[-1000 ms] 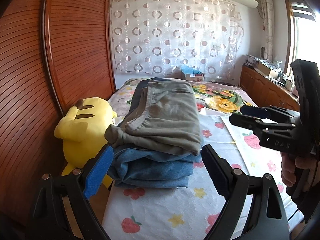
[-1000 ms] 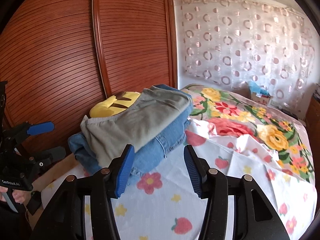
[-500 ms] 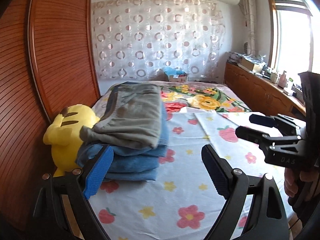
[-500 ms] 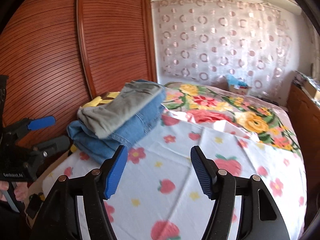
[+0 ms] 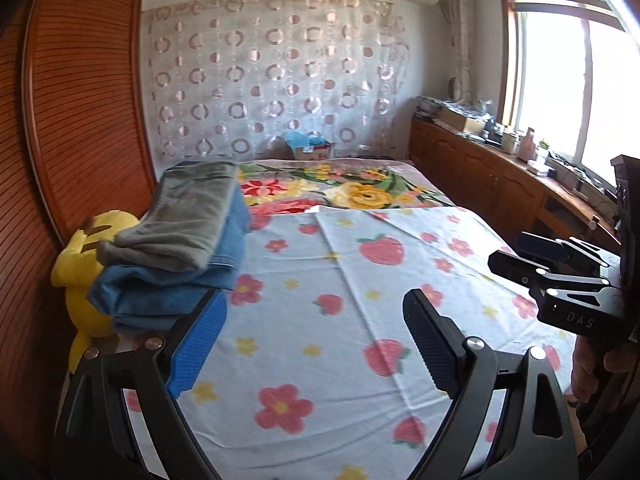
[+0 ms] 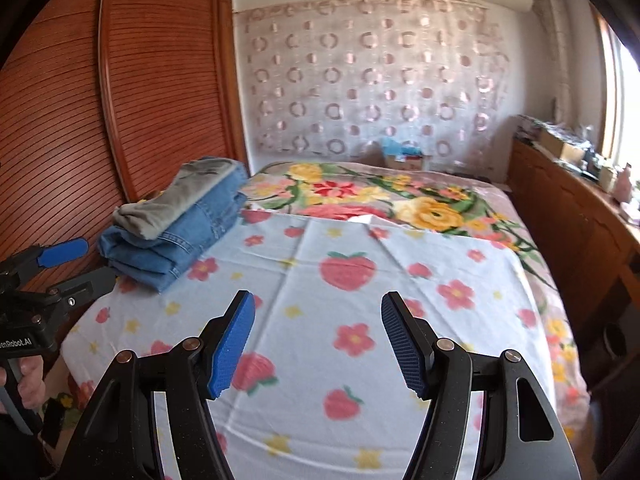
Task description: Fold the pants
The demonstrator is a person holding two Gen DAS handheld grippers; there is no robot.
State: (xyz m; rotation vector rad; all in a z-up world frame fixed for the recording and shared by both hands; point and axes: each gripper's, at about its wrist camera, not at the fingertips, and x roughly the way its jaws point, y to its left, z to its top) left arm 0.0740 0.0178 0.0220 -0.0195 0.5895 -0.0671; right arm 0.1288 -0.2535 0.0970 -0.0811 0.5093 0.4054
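Note:
A stack of folded pants lies at the bed's left edge: grey pants [image 5: 192,220] [image 6: 172,200] on top of folded blue jeans [image 5: 168,292] [image 6: 176,244]. My left gripper [image 5: 316,340] is open with nothing between its fingers, hovering over the strawberry sheet just right of the stack. My right gripper [image 6: 318,340] is open and empty too, over the middle of the sheet, well right of the pants. Each gripper shows at the edge of the other's view, held by a hand [image 6: 28,380].
A white sheet [image 6: 340,320] with strawberries and flowers covers the near bed, over a floral blanket [image 6: 400,200]. A yellow plush toy [image 5: 88,248] sits between the stack and the wooden wardrobe [image 5: 72,120]. A wooden cabinet [image 5: 500,188] runs along the right under the window.
Both grippers have drawn back and swung right, away from the stack, which now sits farther left and smaller in both views. The right gripper's jaws stand wider than a second ago.

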